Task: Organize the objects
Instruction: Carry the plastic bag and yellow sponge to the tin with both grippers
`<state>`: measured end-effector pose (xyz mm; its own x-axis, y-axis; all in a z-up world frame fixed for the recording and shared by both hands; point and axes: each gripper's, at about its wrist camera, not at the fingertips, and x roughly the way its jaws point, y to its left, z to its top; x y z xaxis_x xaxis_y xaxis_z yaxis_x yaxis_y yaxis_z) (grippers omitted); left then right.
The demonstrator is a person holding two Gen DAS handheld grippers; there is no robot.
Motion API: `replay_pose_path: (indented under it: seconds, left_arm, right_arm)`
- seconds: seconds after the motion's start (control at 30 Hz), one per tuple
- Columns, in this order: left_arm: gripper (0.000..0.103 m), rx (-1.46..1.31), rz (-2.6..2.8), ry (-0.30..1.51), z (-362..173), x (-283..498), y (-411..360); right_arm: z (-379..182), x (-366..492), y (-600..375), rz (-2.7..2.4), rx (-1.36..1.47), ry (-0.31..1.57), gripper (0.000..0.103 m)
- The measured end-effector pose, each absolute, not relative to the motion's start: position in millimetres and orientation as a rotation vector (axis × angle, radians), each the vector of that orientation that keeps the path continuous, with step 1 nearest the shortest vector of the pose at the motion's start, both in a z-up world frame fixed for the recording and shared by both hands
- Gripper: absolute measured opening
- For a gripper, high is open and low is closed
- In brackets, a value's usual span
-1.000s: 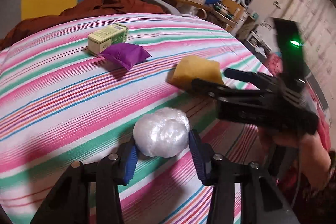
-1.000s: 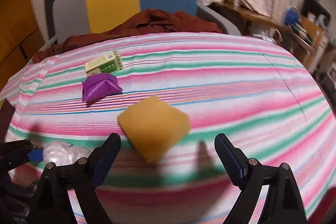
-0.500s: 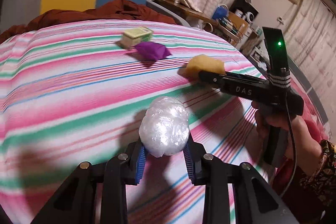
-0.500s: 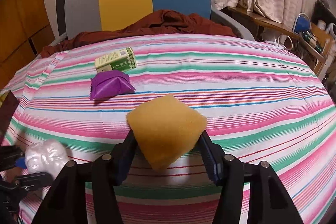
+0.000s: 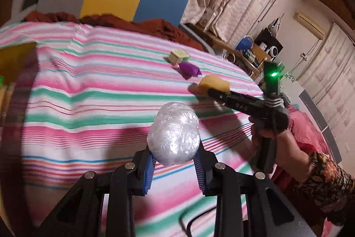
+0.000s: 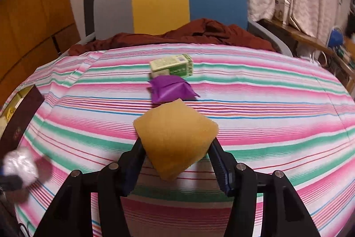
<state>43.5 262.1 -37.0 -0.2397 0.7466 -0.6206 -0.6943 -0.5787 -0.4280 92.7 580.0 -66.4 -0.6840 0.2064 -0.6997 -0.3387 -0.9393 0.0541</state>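
- Left tool point(image 5: 174, 167): now clamped on the white plastic-wrap ball point(image 5: 174, 132), blue pads pressing both sides. A sec ago the jaws stood apart w/ the ball sitting on the striped bedspread point(image 5: 93, 90); now it's lifted clear, shadow underneath.
- Right tool point(image 6: 177, 156): was wide open around the yellow sponge point(image 6: 175, 137); now closed on it, both pads against its edges, sponge raised corner-down above the spread.
- Meaning for the task: both grabs look done, so 2 of the 4 loose items are in hand & ready to carry off. Drop-off spot not evident from either view.
- Left on the bed: purple pouch point(image 6: 169, 90) touching the green/cream carton point(image 6: 172, 66), just beyond the sponge.
- Writing: light letters on the right tool's arm in the left view, approx "DAS", blurry. Carton print too small to read. Dark red box point(image 6: 18, 121) at left edge has a gold mark, illegible.
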Motion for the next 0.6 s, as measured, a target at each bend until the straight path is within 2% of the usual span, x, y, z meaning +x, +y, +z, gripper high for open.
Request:
replay_pose_path:
  seconds: [0.33, 0.6]
  left_arm:
    - [0.031, -0.954, 2.125, -0.202, -1.8, 21.1, 175.1]
    - [0.031, -1.058, 2.244, -0.361, -5.1, -22.6, 111.6]
  right_arm:
    - [-64.3, 95.7, 575.4, 2.625, -1.008, 0.22, 0.058]
    - [-58.3, 98.7, 571.2, 2.602, -0.971, 0.259, 0.058]
